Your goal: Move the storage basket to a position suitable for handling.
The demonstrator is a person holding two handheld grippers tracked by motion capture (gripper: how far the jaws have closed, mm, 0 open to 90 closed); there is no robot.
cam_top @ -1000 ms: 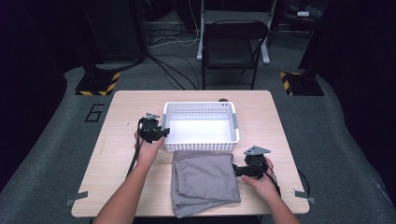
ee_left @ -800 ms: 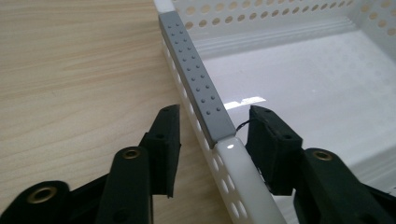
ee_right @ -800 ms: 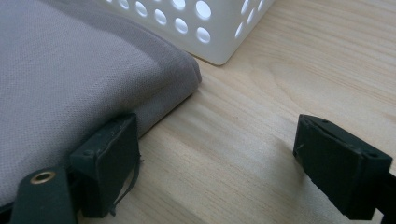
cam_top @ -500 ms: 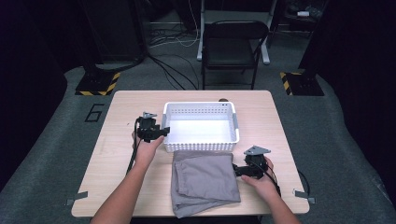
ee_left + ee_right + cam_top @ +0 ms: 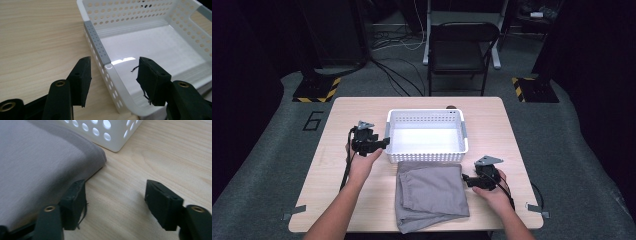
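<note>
While the folded grey cloth [image 5: 431,192] lies flat on the table [image 5: 512,130], just in front of the white basket [image 5: 427,136] and touching its near wall, nothing has gone inside: the basket is bare. The left gripper [image 5: 112,72] has just been opening, its jaws straddling the basket's left rim without pressing it. The right gripper [image 5: 115,195] has just been narrowing at the cloth's right edge, one jaw against the fabric, nothing clamped. By my judgement, lifting the cloth into the basket all remains.
</note>
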